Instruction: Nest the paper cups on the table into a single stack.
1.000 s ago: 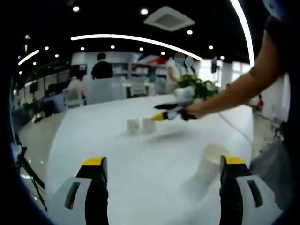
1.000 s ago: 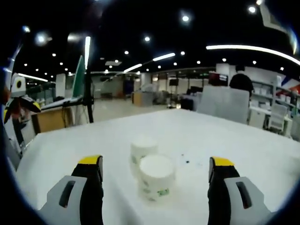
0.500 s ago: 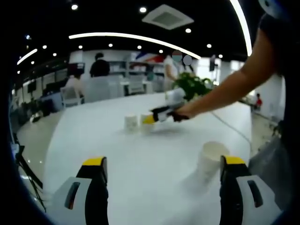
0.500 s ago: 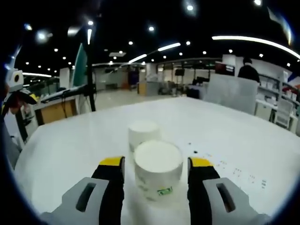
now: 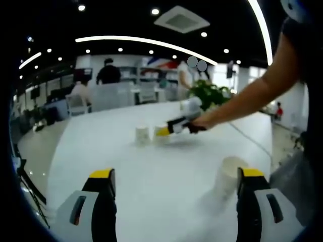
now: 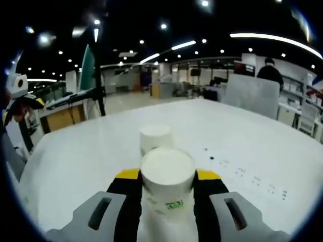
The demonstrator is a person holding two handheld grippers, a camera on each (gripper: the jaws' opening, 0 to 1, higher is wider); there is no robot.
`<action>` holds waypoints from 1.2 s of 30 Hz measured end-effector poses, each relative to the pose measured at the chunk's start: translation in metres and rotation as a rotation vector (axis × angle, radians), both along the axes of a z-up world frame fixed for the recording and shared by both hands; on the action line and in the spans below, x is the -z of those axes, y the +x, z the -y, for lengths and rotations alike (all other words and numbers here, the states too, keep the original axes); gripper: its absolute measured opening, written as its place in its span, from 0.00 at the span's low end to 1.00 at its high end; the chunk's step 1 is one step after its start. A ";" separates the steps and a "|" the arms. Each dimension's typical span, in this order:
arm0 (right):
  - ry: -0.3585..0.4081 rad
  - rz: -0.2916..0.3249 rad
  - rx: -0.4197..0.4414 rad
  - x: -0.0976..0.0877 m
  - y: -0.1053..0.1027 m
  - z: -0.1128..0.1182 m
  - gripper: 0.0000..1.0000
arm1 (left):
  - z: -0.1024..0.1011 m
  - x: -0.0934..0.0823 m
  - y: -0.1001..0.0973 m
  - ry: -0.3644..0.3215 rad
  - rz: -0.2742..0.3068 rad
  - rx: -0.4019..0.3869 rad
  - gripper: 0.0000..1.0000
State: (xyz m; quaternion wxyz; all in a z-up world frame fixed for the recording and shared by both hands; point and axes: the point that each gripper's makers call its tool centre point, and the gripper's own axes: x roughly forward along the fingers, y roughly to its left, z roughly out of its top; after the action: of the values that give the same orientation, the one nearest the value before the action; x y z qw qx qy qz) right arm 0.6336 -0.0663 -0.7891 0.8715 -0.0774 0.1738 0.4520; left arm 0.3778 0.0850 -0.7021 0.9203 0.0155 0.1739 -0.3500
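white table (image 6: 262, 146), bright open office

The right gripper (image 6: 168, 177) is clamping its yellow-tipped jaws against both sides of the near cup (image 6: 167, 187), which is standing upside down on the white table (image 6: 262, 151). A second cup (image 6: 156, 138), also upside down, is standing just beyond it. Small dark specks (image 6: 212, 158) are lying on the table to the right.
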 end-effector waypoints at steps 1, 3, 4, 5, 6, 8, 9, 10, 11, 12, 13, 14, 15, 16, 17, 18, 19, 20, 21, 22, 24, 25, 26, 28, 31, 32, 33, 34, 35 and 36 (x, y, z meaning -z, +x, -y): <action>0.000 -0.002 -0.006 -0.001 -0.002 0.000 0.36 | 0.000 0.000 0.000 0.000 -0.002 0.001 0.99; -0.010 0.012 -0.014 -0.003 -0.003 0.000 0.36 | 0.001 0.001 -0.002 0.001 -0.007 0.002 0.99; -0.009 0.014 -0.016 -0.005 -0.004 0.000 0.36 | 0.002 0.000 -0.002 0.004 -0.006 0.003 0.99; -0.005 0.018 -0.017 -0.005 -0.003 0.001 0.36 | 0.002 -0.001 -0.002 0.006 -0.006 0.004 0.99; -0.002 0.024 -0.018 -0.006 -0.003 0.001 0.36 | 0.002 -0.002 -0.002 0.014 -0.010 0.002 0.99; -0.003 0.033 -0.025 -0.008 -0.002 0.002 0.36 | 0.001 -0.004 -0.001 0.017 -0.012 0.001 0.99; -0.001 0.034 -0.030 -0.012 -0.002 0.002 0.36 | 0.001 -0.006 -0.001 0.014 -0.010 0.001 0.99; 0.000 0.036 -0.031 -0.015 -0.002 0.002 0.36 | 0.001 -0.007 -0.001 0.013 -0.008 0.002 0.99; 0.003 0.043 -0.036 -0.019 -0.001 0.002 0.36 | 0.001 -0.009 0.000 0.011 -0.006 0.004 0.99; 0.006 0.044 -0.037 -0.022 0.000 0.002 0.36 | 0.002 -0.011 0.000 0.012 -0.003 0.005 0.99; 0.008 0.045 -0.037 -0.025 0.000 0.003 0.36 | 0.002 -0.013 0.000 0.014 0.000 0.006 0.99; 0.012 0.053 -0.039 -0.031 0.000 0.003 0.36 | 0.002 -0.015 0.001 0.012 0.004 0.007 0.99; 0.013 0.056 -0.041 -0.035 0.000 0.004 0.36 | 0.002 -0.018 0.001 0.001 0.010 0.004 0.99; 0.016 0.057 -0.042 -0.038 0.001 0.004 0.36 | 0.002 -0.019 0.002 -0.005 0.013 0.003 0.99; 0.018 0.061 -0.042 -0.042 0.000 0.005 0.36 | 0.002 -0.021 0.002 -0.010 0.014 0.002 0.99; 0.027 0.060 -0.043 -0.049 -0.001 0.005 0.36 | 0.002 -0.022 0.003 -0.012 0.015 0.003 0.99; 0.031 0.062 -0.045 -0.054 -0.002 0.004 0.35 | 0.003 -0.023 0.003 -0.012 0.017 0.006 0.99; 0.033 0.076 -0.045 -0.063 -0.004 0.003 0.35 | 0.004 -0.024 0.003 -0.011 0.019 0.010 0.99; 0.035 0.079 -0.047 -0.067 -0.005 0.003 0.35 | 0.004 -0.027 0.002 -0.009 0.021 0.014 0.99; 0.042 0.084 -0.052 -0.075 -0.007 0.003 0.35 | 0.005 -0.028 0.003 -0.009 0.019 0.014 0.99; 0.042 0.095 -0.059 -0.083 -0.007 0.006 0.35 | 0.004 -0.027 0.004 -0.004 -0.004 0.005 0.99; 0.045 0.097 -0.061 -0.087 -0.008 0.006 0.35 | 0.004 -0.027 0.005 0.001 -0.008 0.006 0.99; 0.052 0.100 -0.063 -0.093 -0.009 0.007 0.35 | 0.004 -0.027 0.004 0.004 -0.012 0.007 0.99; 0.056 0.103 -0.066 -0.099 -0.011 0.007 0.35 | 0.005 -0.028 0.003 0.004 -0.018 0.011 0.99; 0.054 0.111 -0.075 -0.112 -0.016 0.008 0.35 | 0.007 -0.033 0.001 0.001 -0.001 0.023 0.99; 0.054 0.114 -0.079 -0.115 -0.017 0.008 0.35 | 0.007 -0.035 0.000 0.001 -0.002 0.025 0.99; 0.049 0.122 -0.081 -0.120 -0.019 0.008 0.35 | 0.008 -0.036 -0.001 0.001 -0.005 0.026 0.99; 0.048 0.126 -0.083 -0.124 -0.019 0.008 0.35 | 0.007 -0.035 -0.002 0.000 -0.010 0.025 0.99; 0.049 0.126 -0.085 -0.128 -0.021 0.008 0.35 | 0.007 -0.036 -0.002 -0.001 -0.011 0.025 0.99; 0.053 0.124 -0.088 -0.131 -0.022 0.007 0.35 | 0.007 -0.037 -0.003 -0.006 -0.012 0.026 0.99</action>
State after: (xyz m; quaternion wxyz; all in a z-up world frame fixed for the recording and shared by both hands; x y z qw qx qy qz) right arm 0.6118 -0.0736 -0.6583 0.8617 -0.0895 0.1038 0.4885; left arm 0.3751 0.0782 -0.6655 0.9147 0.0127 0.1783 -0.3625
